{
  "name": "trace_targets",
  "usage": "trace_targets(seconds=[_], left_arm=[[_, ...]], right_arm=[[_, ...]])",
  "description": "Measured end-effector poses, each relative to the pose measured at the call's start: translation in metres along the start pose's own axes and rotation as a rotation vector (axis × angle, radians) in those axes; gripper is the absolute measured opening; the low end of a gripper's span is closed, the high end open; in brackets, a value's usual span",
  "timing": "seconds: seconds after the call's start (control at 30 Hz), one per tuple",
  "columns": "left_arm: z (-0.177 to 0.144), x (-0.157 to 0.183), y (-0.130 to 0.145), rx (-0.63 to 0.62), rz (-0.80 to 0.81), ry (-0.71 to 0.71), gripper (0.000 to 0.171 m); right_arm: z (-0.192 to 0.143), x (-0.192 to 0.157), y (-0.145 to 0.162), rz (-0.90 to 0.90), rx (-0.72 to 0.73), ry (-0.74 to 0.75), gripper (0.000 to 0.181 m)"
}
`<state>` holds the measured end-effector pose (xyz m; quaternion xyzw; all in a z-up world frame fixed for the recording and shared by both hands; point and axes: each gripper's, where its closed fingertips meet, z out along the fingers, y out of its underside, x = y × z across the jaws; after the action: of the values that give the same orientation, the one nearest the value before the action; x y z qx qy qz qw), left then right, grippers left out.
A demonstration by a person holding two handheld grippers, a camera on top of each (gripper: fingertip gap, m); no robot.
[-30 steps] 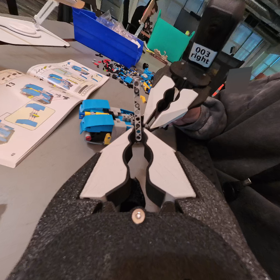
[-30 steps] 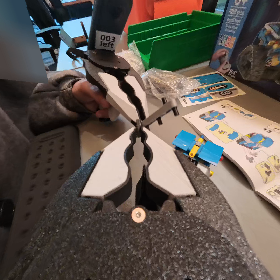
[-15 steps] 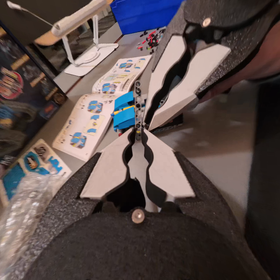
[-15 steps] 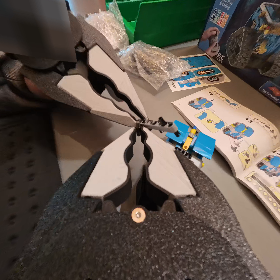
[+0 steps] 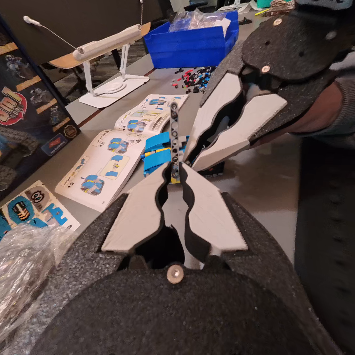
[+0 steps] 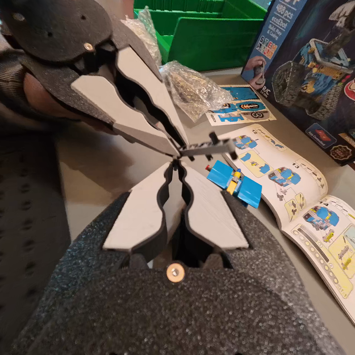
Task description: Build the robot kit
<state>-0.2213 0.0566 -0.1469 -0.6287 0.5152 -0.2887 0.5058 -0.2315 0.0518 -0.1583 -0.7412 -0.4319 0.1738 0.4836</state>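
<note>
Our left gripper (image 5: 174, 169) pinches the near end of a grey holed beam (image 5: 174, 134), held above the bench (image 5: 259, 192) over a blue toy car (image 5: 156, 151). Our right gripper (image 6: 175, 163) meets it tip to tip, fingers pressed on a small dark pin (image 6: 175, 166) beside an open booklet (image 5: 99, 165)

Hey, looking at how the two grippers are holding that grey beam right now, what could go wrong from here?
1. The left gripper pinches only the very end of the grey beam, so the long free part could pivot or slip.
2. The right gripper is shut on something small and dark right beside the beam; so small a grip could drop it.
3. Both grippers hang above the blue model and instruction booklet; anything dropped could strike the model or land on the booklet.
</note>
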Motion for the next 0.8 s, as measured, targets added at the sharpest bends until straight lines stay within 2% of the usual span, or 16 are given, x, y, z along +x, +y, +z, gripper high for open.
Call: trace_targets(seconds=[0.17,0.37,0.6,0.7,0.73,0.8], left_arm=[[-0.002,0.002,-0.005,0.030,-0.024,0.001,0.007],[-0.002,0.004,-0.008,-0.007,0.256,-0.180,0.007],[-0.006,0.006,-0.016,0.018,0.387,-0.234,0.006],[-0.008,0.009,-0.020,0.069,0.291,-0.156,0.007],[-0.009,0.009,-0.023,0.103,0.194,-0.093,0.007],[-0.015,0.005,-0.032,0.203,-0.100,0.079,0.007]], right_arm=[[-0.003,-0.001,-0.003,-0.001,0.020,0.006,0.004],[-0.004,-0.003,-0.005,0.191,0.063,-0.111,0.005],[-0.008,-0.006,-0.011,0.314,0.135,-0.215,0.004],[-0.012,-0.010,-0.014,0.470,0.182,-0.359,0.004],[-0.014,-0.011,-0.017,0.487,0.207,-0.385,0.004],[-0.019,-0.005,-0.025,0.465,0.264,-0.365,0.004]])
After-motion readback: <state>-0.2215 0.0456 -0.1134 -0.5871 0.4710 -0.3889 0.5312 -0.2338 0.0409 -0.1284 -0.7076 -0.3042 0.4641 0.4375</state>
